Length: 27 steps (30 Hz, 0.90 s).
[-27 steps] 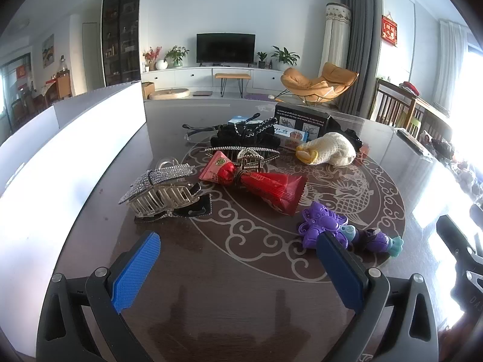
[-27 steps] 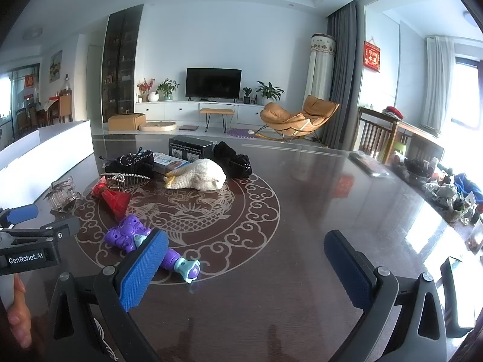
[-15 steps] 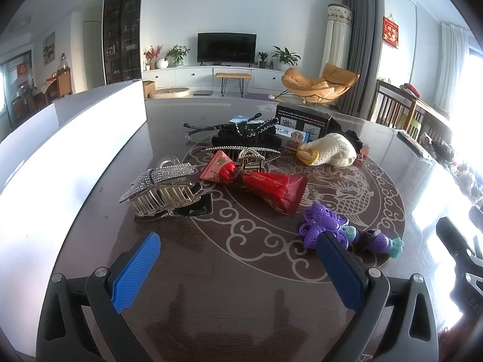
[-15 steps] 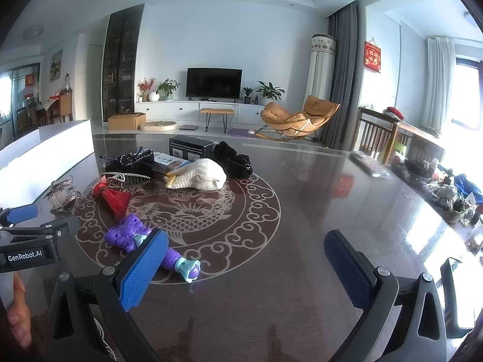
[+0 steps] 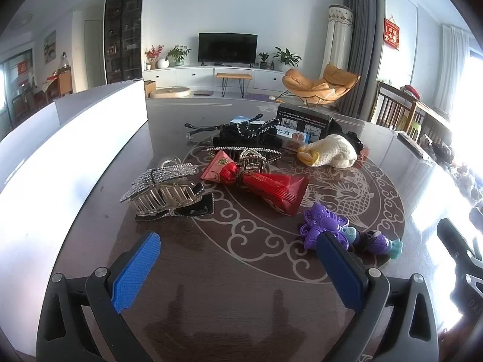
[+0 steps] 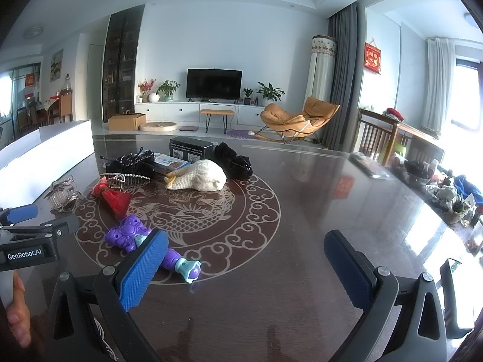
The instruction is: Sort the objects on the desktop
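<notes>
On the dark table [image 5: 229, 289] lie a rhinestone hair claw [image 5: 164, 191], a red wrapped packet [image 5: 259, 182], a purple toy [image 5: 329, 229], a cream knitted duck [image 5: 329, 150], black hair clips [image 5: 247, 138] and a black box [image 5: 303, 122]. My left gripper [image 5: 238, 267] hovers open near the table's front, the purple toy just beyond its right finger. My right gripper [image 6: 246, 267] stands open too, with the purple toy [image 6: 129, 236] behind its left finger [image 6: 142, 267]. Nothing sits between either pair of pads.
A long white box [image 5: 66, 138] runs along the table's left side. Clutter and baskets [image 6: 446, 193] crowd the right edge. The left gripper's body [image 6: 33, 238] and a hand [image 6: 15, 310] show at the right wrist view's left edge.
</notes>
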Motion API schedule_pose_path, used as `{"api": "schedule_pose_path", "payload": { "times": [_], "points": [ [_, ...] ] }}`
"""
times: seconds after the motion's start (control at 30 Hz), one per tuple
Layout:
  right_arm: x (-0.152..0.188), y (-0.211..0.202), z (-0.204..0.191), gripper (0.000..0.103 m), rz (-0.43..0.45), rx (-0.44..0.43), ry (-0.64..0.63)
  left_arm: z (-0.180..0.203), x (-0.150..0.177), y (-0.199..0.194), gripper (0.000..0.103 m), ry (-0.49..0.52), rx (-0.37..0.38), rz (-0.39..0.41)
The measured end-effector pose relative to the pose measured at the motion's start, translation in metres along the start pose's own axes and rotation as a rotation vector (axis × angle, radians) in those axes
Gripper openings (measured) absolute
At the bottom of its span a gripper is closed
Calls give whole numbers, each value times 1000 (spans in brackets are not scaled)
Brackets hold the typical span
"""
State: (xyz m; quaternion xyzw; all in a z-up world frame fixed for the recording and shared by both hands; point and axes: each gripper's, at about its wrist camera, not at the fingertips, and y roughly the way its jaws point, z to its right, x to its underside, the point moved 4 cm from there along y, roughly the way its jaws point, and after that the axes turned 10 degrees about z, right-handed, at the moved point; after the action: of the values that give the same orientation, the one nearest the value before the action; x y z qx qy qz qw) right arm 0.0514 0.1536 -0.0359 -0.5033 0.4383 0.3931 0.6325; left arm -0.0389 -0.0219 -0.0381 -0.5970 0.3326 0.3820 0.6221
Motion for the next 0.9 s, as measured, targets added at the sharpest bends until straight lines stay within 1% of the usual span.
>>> {"api": "schedule_pose_path", "payload": {
  "times": [0.9],
  "points": [
    [1,0,-2,103,-1,0,-4,-1,0,0,103,-4,2,1]
  ]
}}
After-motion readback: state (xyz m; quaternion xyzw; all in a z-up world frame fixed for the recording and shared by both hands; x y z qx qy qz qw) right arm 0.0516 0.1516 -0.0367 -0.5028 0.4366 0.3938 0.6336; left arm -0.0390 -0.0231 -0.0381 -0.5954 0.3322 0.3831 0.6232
